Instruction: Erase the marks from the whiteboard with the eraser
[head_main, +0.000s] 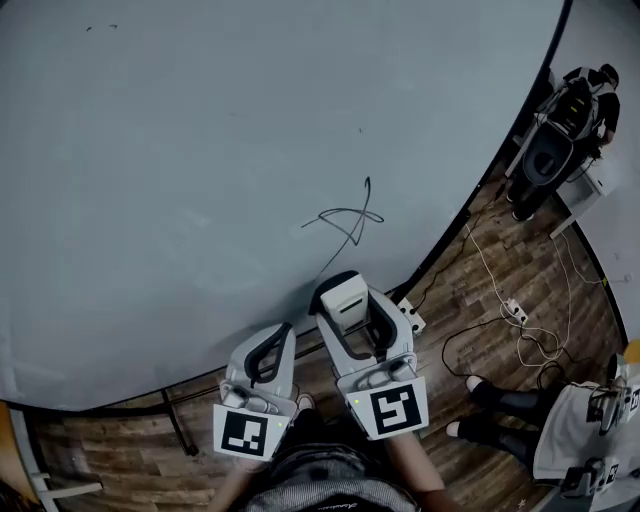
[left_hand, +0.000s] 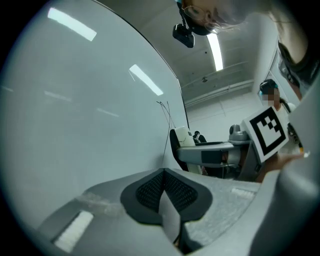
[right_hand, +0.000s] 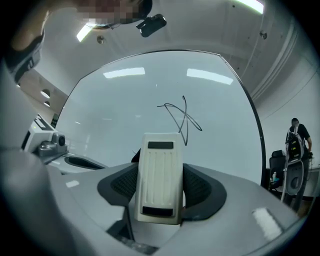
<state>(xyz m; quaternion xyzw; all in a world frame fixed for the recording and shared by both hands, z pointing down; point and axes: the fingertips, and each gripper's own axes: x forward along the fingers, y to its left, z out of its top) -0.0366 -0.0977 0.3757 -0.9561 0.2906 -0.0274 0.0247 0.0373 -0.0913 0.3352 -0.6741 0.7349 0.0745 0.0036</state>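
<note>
Head view: the whiteboard (head_main: 200, 150) fills most of the frame, with one black scribble (head_main: 350, 218) right of its middle and a few faint specks near its top edge. The right gripper (head_main: 342, 292) pinches a white eraser (head_main: 343, 302) between its jaws, with the eraser's tip just below the scribble; whether it touches the board cannot be told. The left gripper (head_main: 277, 342) sits beside it, lower and to the left, near the board's bottom edge.

In the left gripper view the jaws are pressed together with nothing between them. In the right gripper view the ribbed eraser stands upright between the dark pads, the scribble just beyond its top. A wooden floor (head_main: 470, 330) with white cables (head_main: 520, 325) lies to the right.
</note>
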